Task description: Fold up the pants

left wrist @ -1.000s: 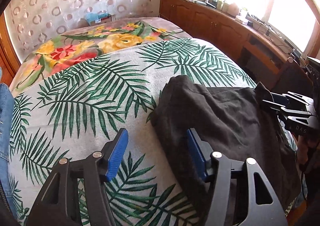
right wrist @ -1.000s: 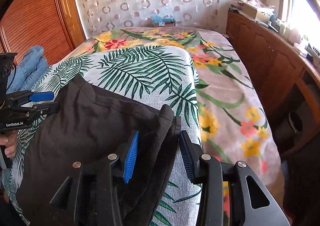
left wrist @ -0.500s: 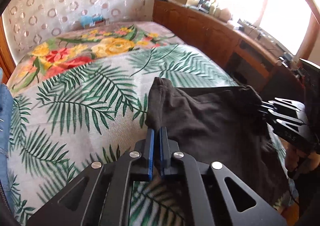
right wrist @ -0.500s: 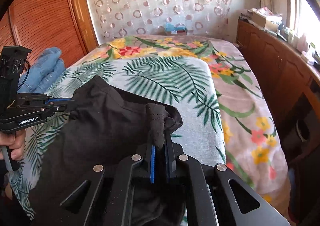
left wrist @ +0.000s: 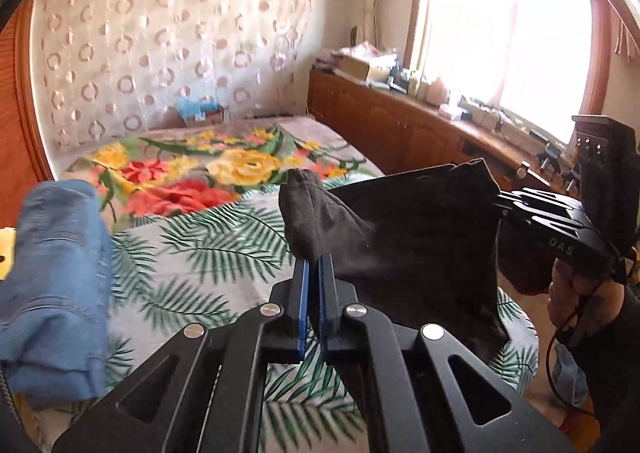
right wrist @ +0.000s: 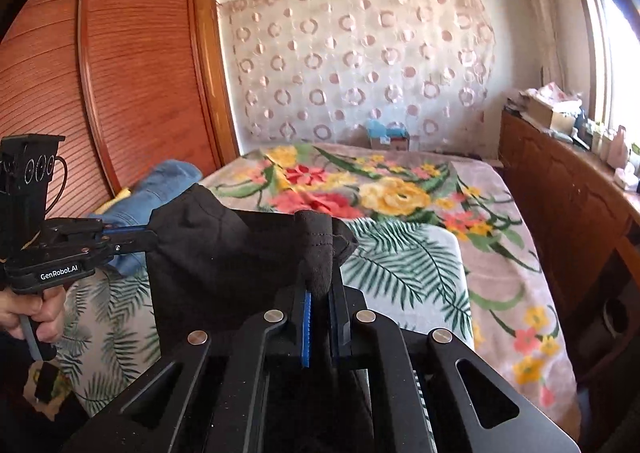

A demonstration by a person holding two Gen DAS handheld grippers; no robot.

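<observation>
Both grippers' fingers clamp corners of the black pants, stretched taut above the bed.

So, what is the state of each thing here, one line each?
Black pants: lifted off the bed, held at two corners.
Left gripper: shut on pants.
Right gripper: shut on pants.
Jeans: lying bunched on bed.
Bed: covered with leaf-print sheet.

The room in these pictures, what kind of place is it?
Most likely a home bedroom: a bed with floral and palm-leaf covers, a wooden wardrobe beside it, and a low wooden cabinet under a sunny window.
</observation>
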